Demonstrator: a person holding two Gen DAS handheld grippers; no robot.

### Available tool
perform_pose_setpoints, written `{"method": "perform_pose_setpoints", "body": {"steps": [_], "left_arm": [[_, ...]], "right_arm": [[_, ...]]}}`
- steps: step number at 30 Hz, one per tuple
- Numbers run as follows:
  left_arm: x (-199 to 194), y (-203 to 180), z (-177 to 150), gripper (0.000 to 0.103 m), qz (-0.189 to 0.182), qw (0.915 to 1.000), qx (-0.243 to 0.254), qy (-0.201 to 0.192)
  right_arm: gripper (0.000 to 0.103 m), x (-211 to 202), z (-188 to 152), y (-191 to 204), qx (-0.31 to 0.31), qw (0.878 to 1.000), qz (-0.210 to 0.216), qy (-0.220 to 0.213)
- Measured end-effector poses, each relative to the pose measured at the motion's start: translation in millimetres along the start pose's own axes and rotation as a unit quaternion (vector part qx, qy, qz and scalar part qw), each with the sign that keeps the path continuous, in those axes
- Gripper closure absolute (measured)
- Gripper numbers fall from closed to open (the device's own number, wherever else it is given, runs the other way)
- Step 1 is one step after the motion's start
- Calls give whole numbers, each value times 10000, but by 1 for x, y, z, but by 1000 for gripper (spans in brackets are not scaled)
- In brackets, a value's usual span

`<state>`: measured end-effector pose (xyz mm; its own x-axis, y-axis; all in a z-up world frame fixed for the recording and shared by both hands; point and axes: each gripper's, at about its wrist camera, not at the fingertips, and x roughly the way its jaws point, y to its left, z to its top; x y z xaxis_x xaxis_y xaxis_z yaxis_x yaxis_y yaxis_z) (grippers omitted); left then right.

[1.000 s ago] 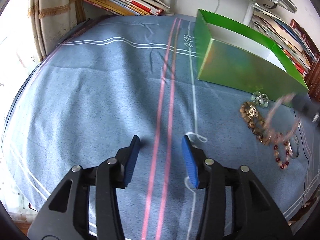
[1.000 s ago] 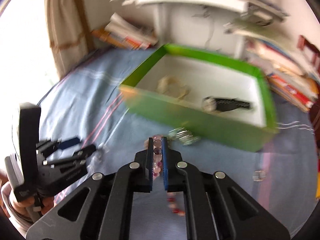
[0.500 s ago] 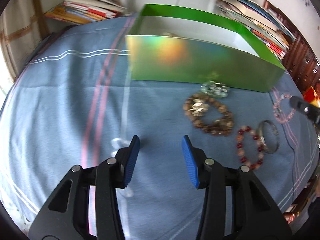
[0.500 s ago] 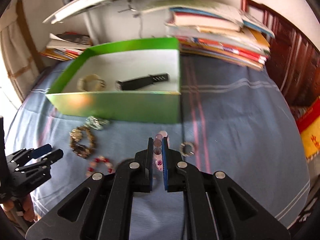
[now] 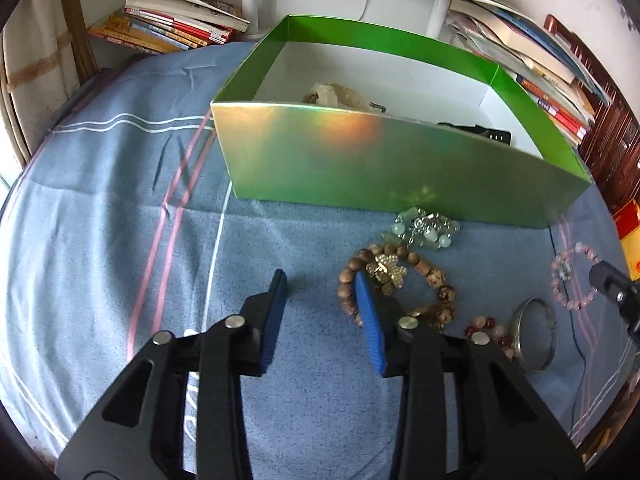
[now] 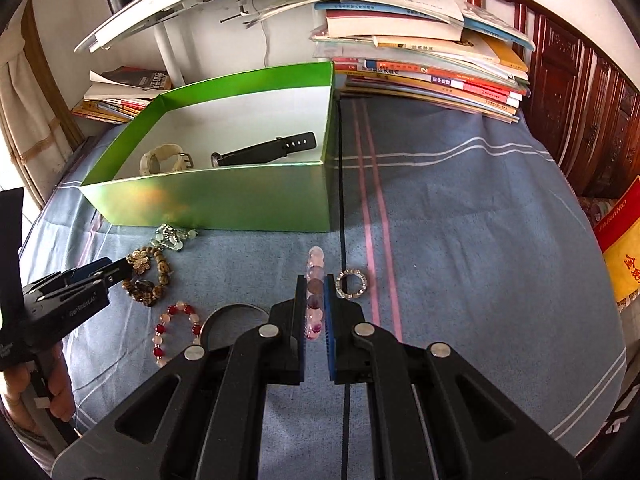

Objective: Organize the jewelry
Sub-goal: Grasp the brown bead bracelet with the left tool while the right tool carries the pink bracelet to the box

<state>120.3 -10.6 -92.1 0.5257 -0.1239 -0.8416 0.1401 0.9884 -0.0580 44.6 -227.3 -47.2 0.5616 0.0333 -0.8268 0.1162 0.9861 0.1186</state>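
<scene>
Right gripper (image 6: 314,312) clamped on pink bead bracelet (image 6: 313,292), held above blue cloth (image 6: 460,220) just in front of green box (image 6: 208,204); left gripper (image 5: 320,312), jaws just narrowing with nothing between them, hangs beside wooden bead bracelet (image 5: 432,280) lying on the cloth.

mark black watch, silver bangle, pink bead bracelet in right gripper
black watch (image 6: 266,152): right wrist view, on the strap, inside the green box.
silver bangle (image 5: 538,334): left wrist view, on the band's right side.
pink bead bracelet (image 6: 314,280): right wrist view, on a bead between the jaws.
</scene>
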Motion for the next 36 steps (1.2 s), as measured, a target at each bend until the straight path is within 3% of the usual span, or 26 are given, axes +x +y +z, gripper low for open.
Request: {"method": "perform_pose_setpoints", "body": {"steps": [2, 7, 13, 23, 27, 33, 36], "left_arm": [[-1, 2, -2, 95, -186, 9998, -1, 42], [-8, 8, -5, 95, -174, 9998, 3, 45], [-42, 10, 4, 95, -330, 9989, 117, -296], [-97, 20, 36, 95, -474, 9950, 109, -870], [-101, 23, 37, 95, -435, 9951, 68, -890], [-85, 20, 34, 95, -488, 9967, 110, -639], [-91, 16, 45, 95, -450, 9960, 212, -741]], "right_arm": [[95, 1, -1, 1, 9, 10000, 9, 11], [95, 4, -3, 7, -34, 9999, 94, 39], [95, -3, -1, 15, -109, 9998, 183, -43], [95, -45, 21, 30, -272, 9968, 400, -630], [95, -51, 26, 37, -354, 9955, 481, -733], [95, -32, 24, 49, -450, 9960, 640, -423], [95, -42, 36, 56, -574, 9945, 631, -611]]}}
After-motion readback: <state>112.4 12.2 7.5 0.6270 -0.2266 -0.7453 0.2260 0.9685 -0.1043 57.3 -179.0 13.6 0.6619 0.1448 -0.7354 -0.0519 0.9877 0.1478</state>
